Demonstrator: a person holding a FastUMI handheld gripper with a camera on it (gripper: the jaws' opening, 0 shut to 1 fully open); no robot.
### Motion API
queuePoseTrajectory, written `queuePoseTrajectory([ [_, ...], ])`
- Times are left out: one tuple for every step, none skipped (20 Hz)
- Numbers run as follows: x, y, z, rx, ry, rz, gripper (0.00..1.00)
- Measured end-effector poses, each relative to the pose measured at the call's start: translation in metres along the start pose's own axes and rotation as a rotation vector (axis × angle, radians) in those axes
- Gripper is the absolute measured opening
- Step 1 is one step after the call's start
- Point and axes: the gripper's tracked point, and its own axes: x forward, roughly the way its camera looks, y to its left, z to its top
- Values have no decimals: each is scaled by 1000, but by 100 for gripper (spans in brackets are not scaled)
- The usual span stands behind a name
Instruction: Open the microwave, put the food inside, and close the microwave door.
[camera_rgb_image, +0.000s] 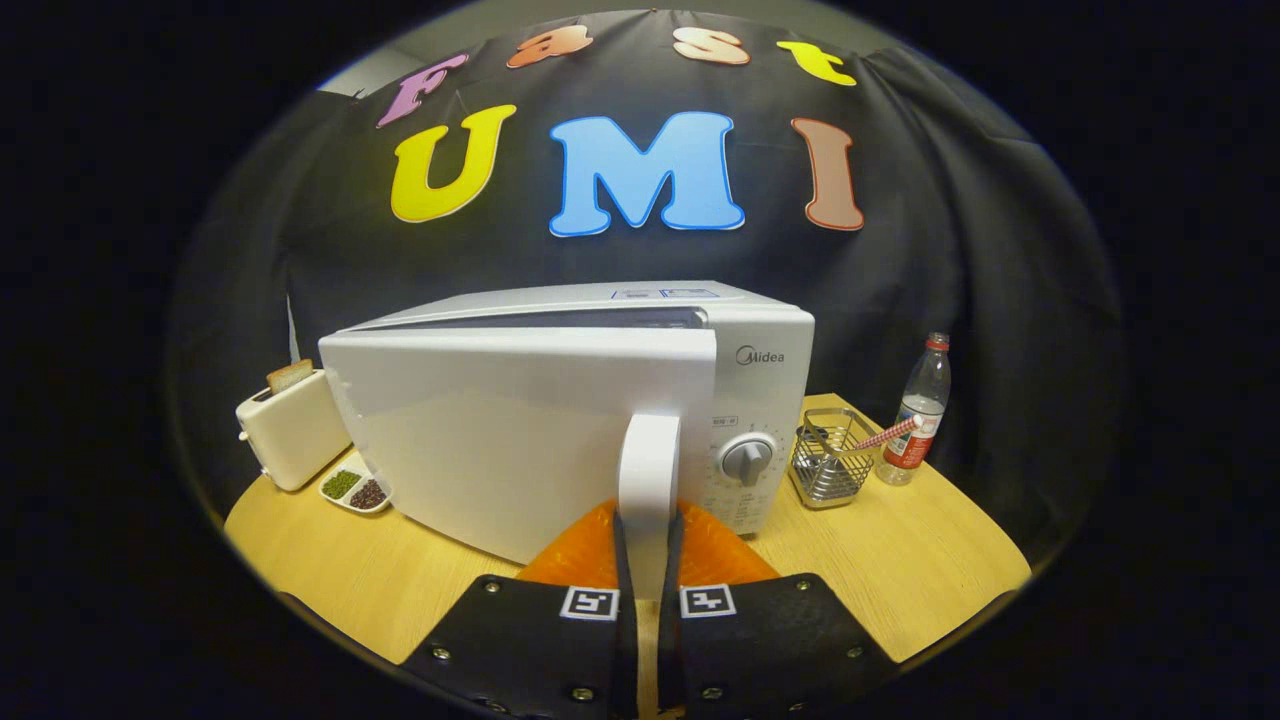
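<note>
A white microwave stands on the wooden table. Its door is swung partly out toward me, and a dark gap shows along the door's top. The door's upright white handle sits between my two fingers. My gripper is shut on that handle, near its lower end. A grey dial is on the control panel right of the handle. A small divided dish of food, green in one part and dark in the other, lies on the table left of the door.
A cream toaster with a bread slice in it stands left of the microwave. To its right are a wire basket holding a striped straw and a clear water bottle. The table's front edge curves close below my fingers.
</note>
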Motion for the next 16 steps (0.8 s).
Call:
queuePoseTrajectory([
  [-8, 4, -2, 2, 2, 6, 8],
  [-15, 8, -6, 6, 10, 18, 12],
  [-25, 13, -8, 11, 13, 29, 14],
  [-33, 18, -12, 15, 18, 41, 16],
  [-41, 22, -15, 17, 22, 51, 16],
  [-48, 28, -18, 18, 28, 59, 19],
  [-56, 33, -21, 17, 35, 65, 19],
  [-61, 38, -24, 15, 40, 69, 19],
  [-69, 43, -26, 11, 46, 73, 20],
  [-75, 48, -28, 9, 51, 76, 20],
  [-80, 52, -30, 9, 57, 81, 21],
  [-85, 56, -32, 10, 64, 85, 22],
  [-89, 60, -34, 12, 68, 87, 22],
  [-94, 65, -36, 12, 71, 87, 23],
  [-99, 70, -36, 8, 74, 87, 23],
  [-103, 74, -39, 1, 75, 87, 23],
])
